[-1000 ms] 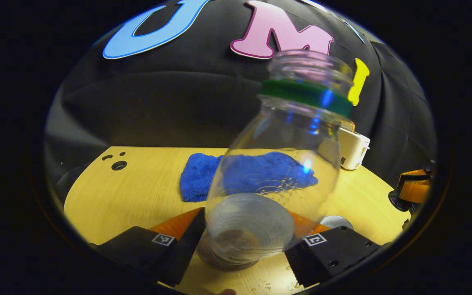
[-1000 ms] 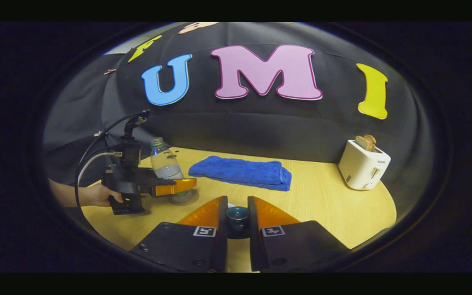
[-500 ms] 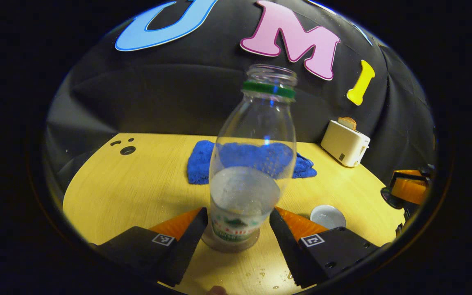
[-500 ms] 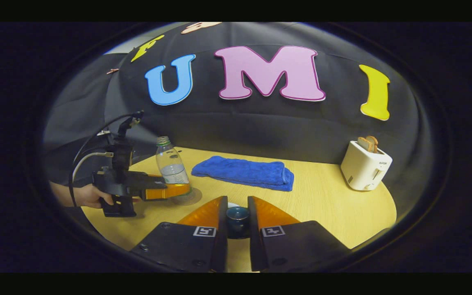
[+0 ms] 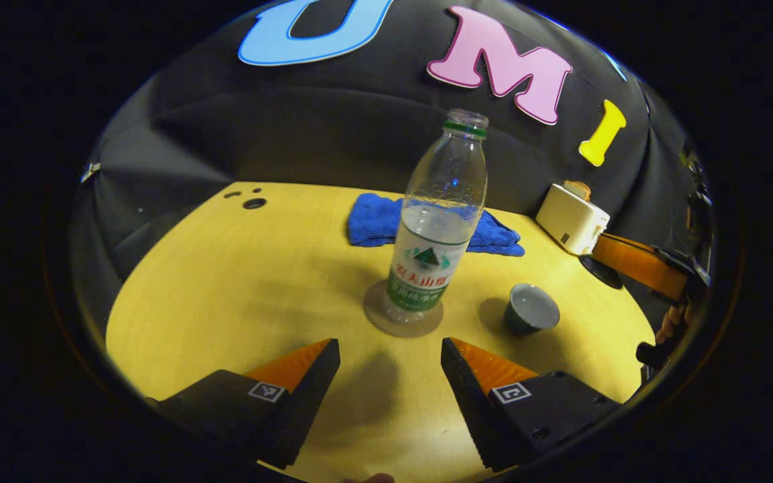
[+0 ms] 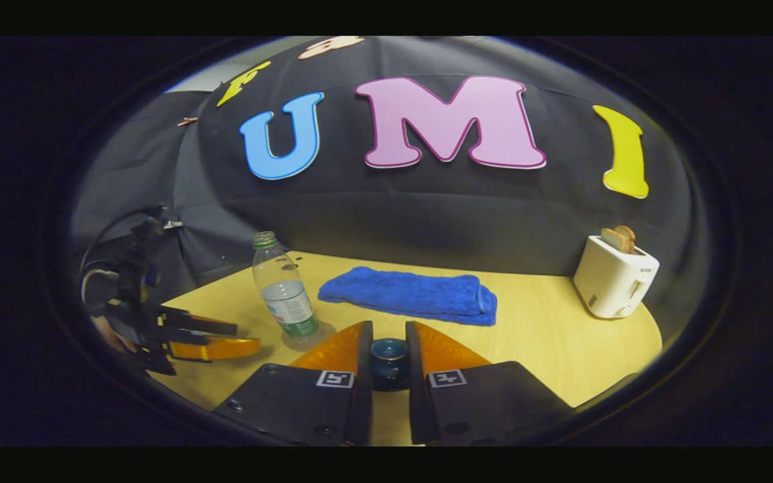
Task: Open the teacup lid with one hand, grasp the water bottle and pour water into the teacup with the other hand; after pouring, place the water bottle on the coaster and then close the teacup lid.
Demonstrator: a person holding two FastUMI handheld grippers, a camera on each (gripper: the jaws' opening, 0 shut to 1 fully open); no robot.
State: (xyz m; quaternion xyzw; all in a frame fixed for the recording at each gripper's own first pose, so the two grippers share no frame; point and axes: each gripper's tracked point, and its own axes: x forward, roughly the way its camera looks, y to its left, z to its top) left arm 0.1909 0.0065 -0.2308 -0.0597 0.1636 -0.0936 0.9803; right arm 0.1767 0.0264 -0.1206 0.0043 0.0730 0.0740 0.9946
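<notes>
The clear water bottle [image 5: 435, 228], uncapped and part full, stands upright on the round coaster [image 5: 378, 320]. My left gripper [image 5: 390, 350] is open and sits a short way back from the bottle, touching nothing. To the right of the coaster stands the dark teacup [image 5: 531, 310] with no lid on it. My right gripper [image 6: 388, 327] is shut on the knob of the teacup lid [image 6: 388, 357] and holds it above the table. In the right gripper view the bottle [image 6: 283, 290] stands at the left, and the left gripper [image 6: 244, 337] hovers open beside it.
A folded blue towel [image 6: 408, 294] lies at the back of the wooden table [image 5: 239, 268]. A white toaster [image 6: 614, 276] with toast in it stands at the back right. A person's hand holds the left gripper at the table's left edge.
The left gripper opened, let go of the bottle and drew back; the bottle now stands free on the coaster. The right gripper has kept hold of the lid, barely moving.
</notes>
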